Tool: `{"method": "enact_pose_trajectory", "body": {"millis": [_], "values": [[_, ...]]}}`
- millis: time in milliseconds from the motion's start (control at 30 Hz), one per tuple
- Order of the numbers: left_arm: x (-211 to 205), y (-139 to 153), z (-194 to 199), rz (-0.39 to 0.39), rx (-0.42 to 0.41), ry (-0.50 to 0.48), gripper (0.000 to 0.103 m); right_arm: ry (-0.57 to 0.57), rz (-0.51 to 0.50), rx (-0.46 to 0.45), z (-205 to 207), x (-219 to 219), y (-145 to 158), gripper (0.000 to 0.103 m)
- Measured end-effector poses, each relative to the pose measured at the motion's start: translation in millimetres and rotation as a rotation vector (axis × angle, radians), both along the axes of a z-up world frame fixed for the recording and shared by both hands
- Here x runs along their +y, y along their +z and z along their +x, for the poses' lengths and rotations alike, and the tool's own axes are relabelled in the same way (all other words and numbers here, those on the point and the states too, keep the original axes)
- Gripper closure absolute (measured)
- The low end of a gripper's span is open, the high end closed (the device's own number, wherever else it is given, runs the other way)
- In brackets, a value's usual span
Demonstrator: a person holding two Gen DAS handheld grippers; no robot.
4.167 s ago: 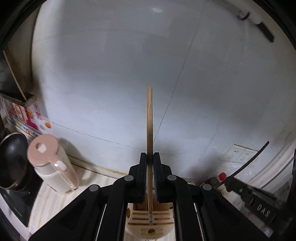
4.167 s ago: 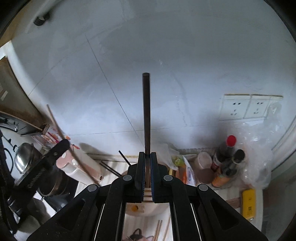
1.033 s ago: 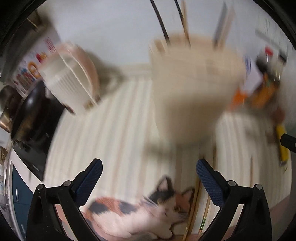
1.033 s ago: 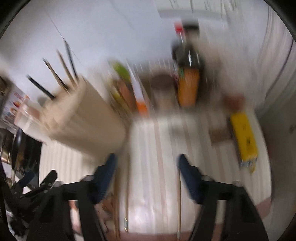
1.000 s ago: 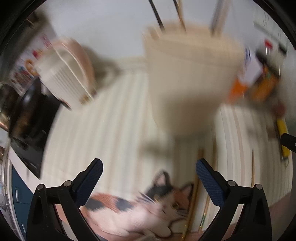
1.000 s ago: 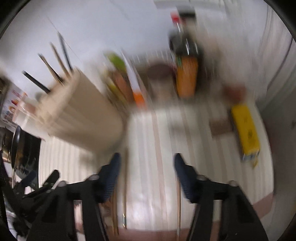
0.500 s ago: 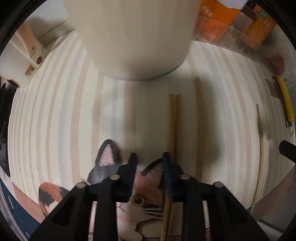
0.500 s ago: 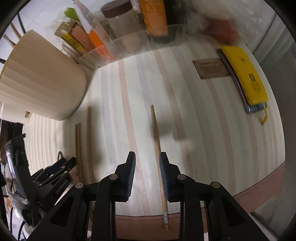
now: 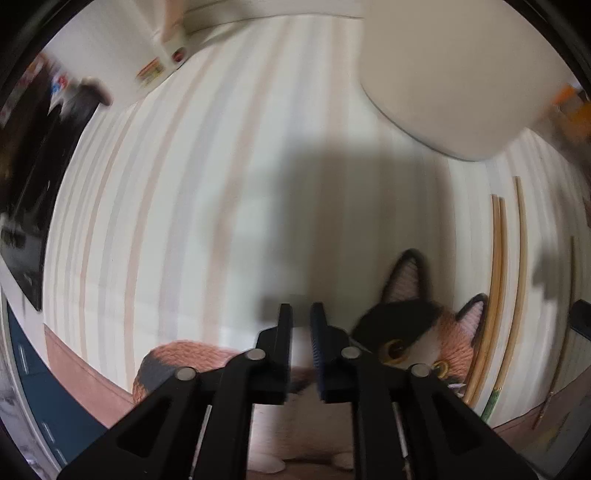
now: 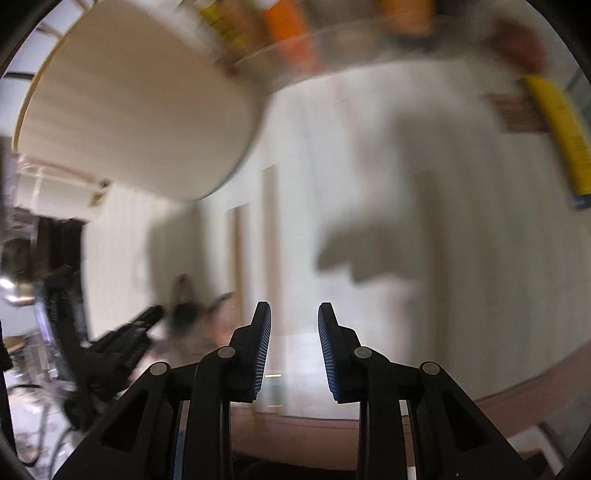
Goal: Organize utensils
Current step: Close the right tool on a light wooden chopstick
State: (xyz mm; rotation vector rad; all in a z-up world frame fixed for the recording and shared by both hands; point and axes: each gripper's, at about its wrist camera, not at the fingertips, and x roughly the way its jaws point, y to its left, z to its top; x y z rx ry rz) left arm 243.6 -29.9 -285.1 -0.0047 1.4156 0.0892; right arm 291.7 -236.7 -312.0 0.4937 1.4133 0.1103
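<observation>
My left gripper [image 9: 301, 308] points straight down at the striped mat [image 9: 184, 184]; its jaws stand a narrow gap apart with nothing between them. Several wooden chopsticks [image 9: 496, 295] lie on the mat off to its right, beside a printed cat [image 9: 413, 321]. The cream utensil holder [image 9: 461, 66] stands at the top right. In the blurred right wrist view my right gripper [image 10: 294, 314] hangs low over the mat, jaws apart, and I see nothing pressed between the pads. Blurred chopsticks [image 10: 270, 221] lie just ahead of it, left of centre. The holder [image 10: 129, 110] fills the upper left.
A black stove top [image 9: 29, 184] and a pale kettle base [image 9: 162, 48] sit at the left. Packets and bottles [image 10: 288, 33] line the back behind the holder. A yellow flat object [image 10: 561, 125] lies at the right. My left gripper [image 10: 125, 339] shows blurred at the left.
Both grippers have sunk close to the mat and their wide jaws have narrowed. The left one has shifted left, so the chopsticks now lie off to its right.
</observation>
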Motion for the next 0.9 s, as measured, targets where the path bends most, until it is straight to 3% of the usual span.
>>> {"method": "enact_pose_trajectory", "body": {"millis": [67, 133, 267, 333, 400, 533, 700, 767, 900], "values": [[8.6, -0.3, -5.7, 0.008, -0.002, 0.033, 0.058, 0.027, 0.042, 0.018, 9.6, 17.8, -9.1, 0.075], [17.3, -0.6, -9.6, 0.025, -0.002, 0.058, 0.042, 0.057, 0.061, 0.051, 16.9, 34.7, -20.4, 0.077], [33.0, 0.8, -9.8, 0.025, -0.018, 0.088, 0.022, 0.111, -0.036, 0.095, 27.3, 57.2, -36.9, 0.08], [39.4, -0.5, -6.1, 0.033, -0.027, 0.091, 0.012, 0.144, -0.121, 0.09, 30.0, 65.1, -38.9, 0.091], [47.4, -4.3, -7.6, 0.038, -0.034, 0.099, 0.002, 0.19, -0.196, 0.081, 30.7, 73.2, -36.5, 0.093], [65.9, -7.9, -1.4, -0.046, -0.042, 0.137, 0.0, 0.221, -0.298, 0.073, 30.3, 78.9, -34.3, 0.096], [72.9, -11.6, -2.7, -0.045, -0.101, 0.111, 0.0, 0.238, -0.3, 0.095, 36.6, 80.4, -37.0, 0.095], [55.7, -12.7, 3.0, -0.042, -0.113, 0.111, 0.0, 0.261, -0.32, 0.096, 37.1, 82.8, -37.0, 0.095], [51.2, -12.3, 16.6, -0.042, -0.096, 0.113, 0.0, 0.238, -0.318, 0.098, 35.7, 82.9, -38.7, 0.096]]}}
